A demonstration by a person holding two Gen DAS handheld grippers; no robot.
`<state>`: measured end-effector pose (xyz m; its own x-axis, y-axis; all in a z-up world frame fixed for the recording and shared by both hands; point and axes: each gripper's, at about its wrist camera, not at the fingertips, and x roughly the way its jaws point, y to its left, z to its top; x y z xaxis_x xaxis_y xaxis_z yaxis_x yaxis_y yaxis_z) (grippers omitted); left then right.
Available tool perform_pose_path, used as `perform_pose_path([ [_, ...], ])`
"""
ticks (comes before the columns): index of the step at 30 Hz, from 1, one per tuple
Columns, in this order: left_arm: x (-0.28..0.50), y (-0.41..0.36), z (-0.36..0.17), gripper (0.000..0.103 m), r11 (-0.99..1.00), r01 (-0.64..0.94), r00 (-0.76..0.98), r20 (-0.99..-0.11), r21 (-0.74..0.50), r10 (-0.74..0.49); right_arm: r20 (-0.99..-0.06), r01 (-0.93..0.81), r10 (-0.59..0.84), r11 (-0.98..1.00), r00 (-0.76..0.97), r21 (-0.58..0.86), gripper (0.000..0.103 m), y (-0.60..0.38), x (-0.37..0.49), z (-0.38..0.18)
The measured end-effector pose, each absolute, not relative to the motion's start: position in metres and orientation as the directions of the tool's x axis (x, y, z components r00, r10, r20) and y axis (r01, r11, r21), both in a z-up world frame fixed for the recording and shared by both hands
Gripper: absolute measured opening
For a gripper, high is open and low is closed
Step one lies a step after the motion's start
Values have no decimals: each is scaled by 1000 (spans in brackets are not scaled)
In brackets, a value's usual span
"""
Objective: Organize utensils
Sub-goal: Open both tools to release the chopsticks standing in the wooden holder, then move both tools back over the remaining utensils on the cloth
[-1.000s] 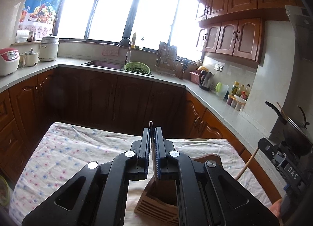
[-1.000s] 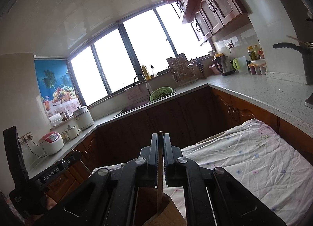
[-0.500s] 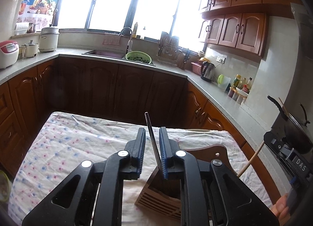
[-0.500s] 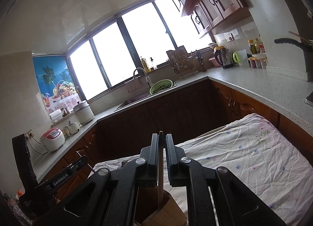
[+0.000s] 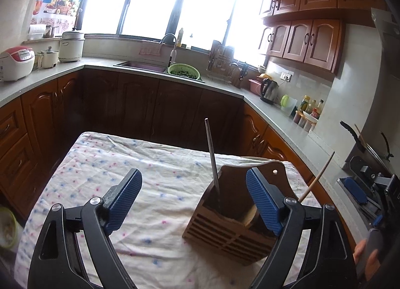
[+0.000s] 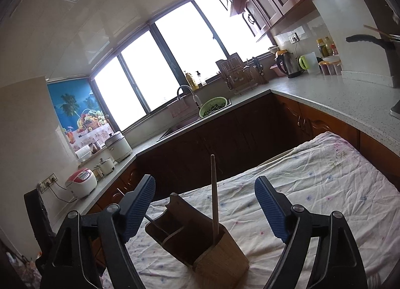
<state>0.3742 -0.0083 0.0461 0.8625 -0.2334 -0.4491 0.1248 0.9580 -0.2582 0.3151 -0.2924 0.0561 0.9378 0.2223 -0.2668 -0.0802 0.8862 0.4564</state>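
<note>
A wooden utensil holder (image 5: 232,216) stands on the table's flowered cloth (image 5: 125,164). A thin metal utensil handle (image 5: 212,156) rises from its left compartment, and a wooden stick (image 5: 317,179) leans out at its right. My left gripper (image 5: 192,176) is opening, with the metal handle standing free between its blue pads (image 5: 125,196). In the right wrist view the wooden stick (image 6: 213,196) stands in the holder (image 6: 200,246). My right gripper (image 6: 205,181) is opening around the stick without touching it. The metal handle (image 6: 155,224) shows only as a thin line.
A grey counter (image 5: 275,113) wraps around the table, with a sink and green colander (image 5: 183,72), a kettle (image 5: 268,90) and a rice cooker (image 5: 16,62). A dark pan (image 5: 355,136) sits on the stove at right. A hand (image 5: 362,261) holds the other gripper there.
Both grippers went from shut on their utensils to wide open. The metal handle and the wooden stick now stand loose in the holder. The left gripper drew back a little.
</note>
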Motion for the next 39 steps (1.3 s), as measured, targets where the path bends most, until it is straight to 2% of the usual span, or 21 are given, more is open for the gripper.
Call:
perform_pose_path([
  [9, 331, 2, 37, 92, 960, 119, 849, -475, -252, -230, -289, -88, 242, 883, 926, 460, 92, -294, 282, 51],
  [22, 274, 14, 21, 93, 956, 124, 827, -505, -265, -247, -333, -75, 253, 882, 908, 465, 93, -297, 239, 36],
  [39, 223, 14, 0, 93, 957, 168, 789, -549, -236, -274, -438, -24, 225, 907, 871, 420, 93, -309, 180, 8],
])
